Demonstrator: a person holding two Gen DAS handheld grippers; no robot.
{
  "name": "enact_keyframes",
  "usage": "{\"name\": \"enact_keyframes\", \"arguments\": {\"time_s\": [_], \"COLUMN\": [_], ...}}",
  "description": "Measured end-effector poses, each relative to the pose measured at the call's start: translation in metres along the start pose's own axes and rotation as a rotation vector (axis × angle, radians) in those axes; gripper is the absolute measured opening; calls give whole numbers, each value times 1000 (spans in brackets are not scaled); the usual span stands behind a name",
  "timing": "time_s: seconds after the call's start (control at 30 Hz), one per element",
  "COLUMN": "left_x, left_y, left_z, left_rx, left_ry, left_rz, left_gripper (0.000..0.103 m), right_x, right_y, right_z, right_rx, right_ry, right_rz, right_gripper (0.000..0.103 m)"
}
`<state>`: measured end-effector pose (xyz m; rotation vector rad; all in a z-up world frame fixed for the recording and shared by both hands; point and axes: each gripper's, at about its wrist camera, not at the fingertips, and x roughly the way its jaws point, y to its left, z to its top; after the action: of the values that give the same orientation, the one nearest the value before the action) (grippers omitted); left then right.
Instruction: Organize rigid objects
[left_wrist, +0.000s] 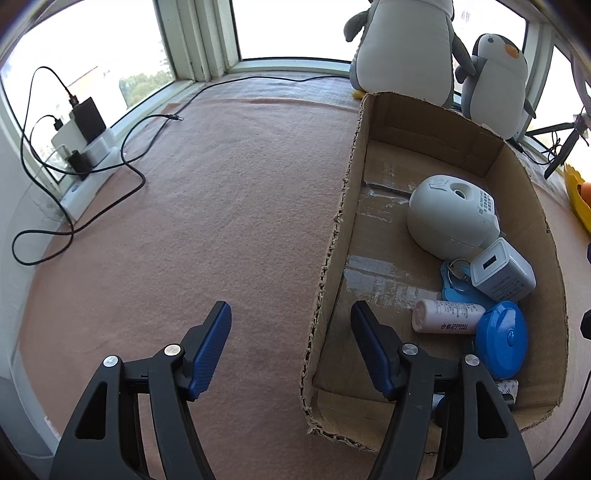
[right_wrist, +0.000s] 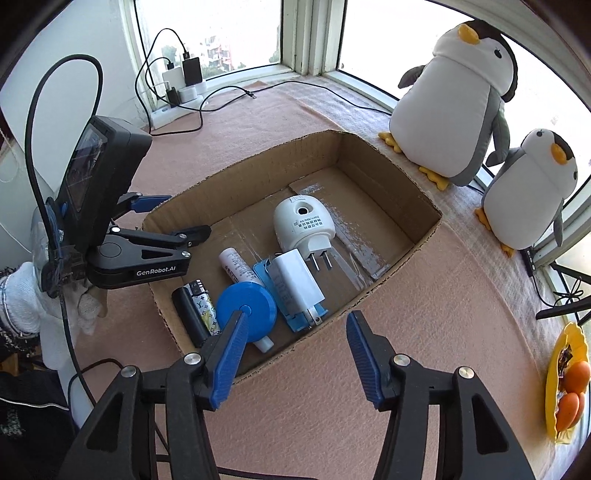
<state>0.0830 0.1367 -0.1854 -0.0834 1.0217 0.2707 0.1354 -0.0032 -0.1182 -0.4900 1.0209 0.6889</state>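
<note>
Both claws are hanging spread, gripping nothing. The left claw (left_wrist: 291, 347) is straddling the near-left wall of the cardboard box (right_wrist: 373, 151): one finger outside over the pink worktop (left_wrist: 221, 192), the other just inside the box. The right claw (right_wrist: 295, 347) is hovering over the box's near edge.

All rigid items in view are sitting inside the box, crowded toward one end: white plug-in device (right_wrist: 303, 225), white USB charger (right_wrist: 295, 284) lying on a light blue flat piece (right_wrist: 264, 273), blue round case (right_wrist: 245, 308), white tube (right_wrist: 236, 264), black cylinder (right_wrist: 190, 314), patterned lighter (right_wrist: 203, 306).

No loose item is showing on the worktop; the sorting is probably near done.

Key relation: the blue round case is lying just ahead of the right claw's left finger, nearest that claw. The tube's long axis is running from the far left down toward the right claw; the left claw is sitting beside its far end.
</note>
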Motion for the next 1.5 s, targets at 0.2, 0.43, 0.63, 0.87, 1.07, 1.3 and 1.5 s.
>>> {"name": "enact_keyframes", "arguments": {"time_s": [0.2, 0.43, 0.63, 0.87, 1.07, 1.3, 1.5], "left_x": [-24, -60, -101, -155, -182, -191, -191], "left_y": [2, -11, -29, -41, -43, -40, -39], "left_z": [3, 1, 3, 6, 3, 0, -1], "left_rx": [2, 66, 128, 148, 142, 125, 120], "left_ry": [-49, -98, -177, -290, -334, -346, -342], "left_rz": [18, 13, -1, -27, -43, -38, -47], "left_gripper": [72, 72, 72, 82, 82, 82, 82], "right_x": [-23, -56, -87, -120, -137, -147, -147], "right_y": [-12, -23, -28, -23, -9, 0, -1], "right_z": [-14, -34, -48, -55, -58, -63, -65], "right_rx": [149, 311, 400, 464, 491, 485, 498], "right_ry": [-42, -112, -166, -230, -287, -308, -306], "right_rz": [-75, -163, -229, -284, -288, -329, -326], "right_gripper": [61, 62, 66, 69, 74, 76, 76]}}
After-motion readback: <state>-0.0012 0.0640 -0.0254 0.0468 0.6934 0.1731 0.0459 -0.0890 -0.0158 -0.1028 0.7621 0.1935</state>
